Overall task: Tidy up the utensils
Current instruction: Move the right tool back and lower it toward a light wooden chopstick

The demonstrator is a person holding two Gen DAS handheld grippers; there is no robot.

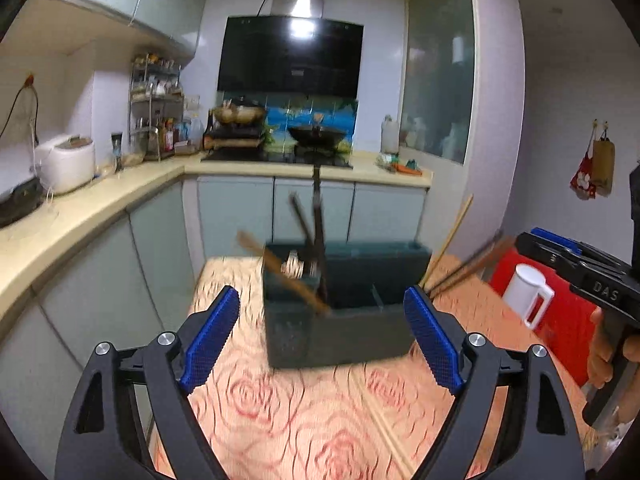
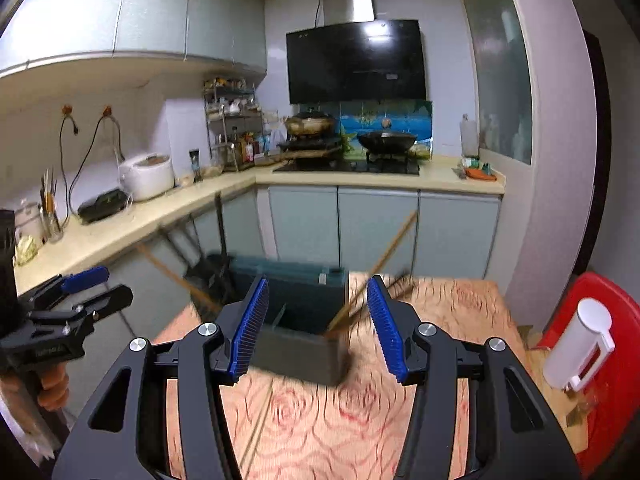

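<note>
A: Report the position of the utensil holder.

B: It is a dark rectangular box standing on the table, which carries a pink rose-pattern cloth. The holder is divided into compartments. Its outline is blurred in both views.

A: Contents?

B: The left compartment holds a dark ladle-type handle standing nearly upright and a brown wooden handle leaning left. At the right end, light wooden chopsticks and darker sticks lean out to the right. Finer detail is lost to blur.

A: State of the left gripper.

B: Its blue pads stand wide apart, one on each side of the holder in the left wrist view. The gripper holds nothing.

A: And the right gripper?

B: Its jaws are parted to a moderate gap with nothing between the pads. In its own view, the holder's right end and the leaning chopsticks lie just beyond the tips. A hand grasps its handle.

A: Surrounding items?

B: A white cup stands on a red board at the table's right side. A thin pale stick lies flat on the cloth near the front edge. Behind the table are cabinets, a counter with a rice cooker, a wok on the stove, and a black range hood.
</note>
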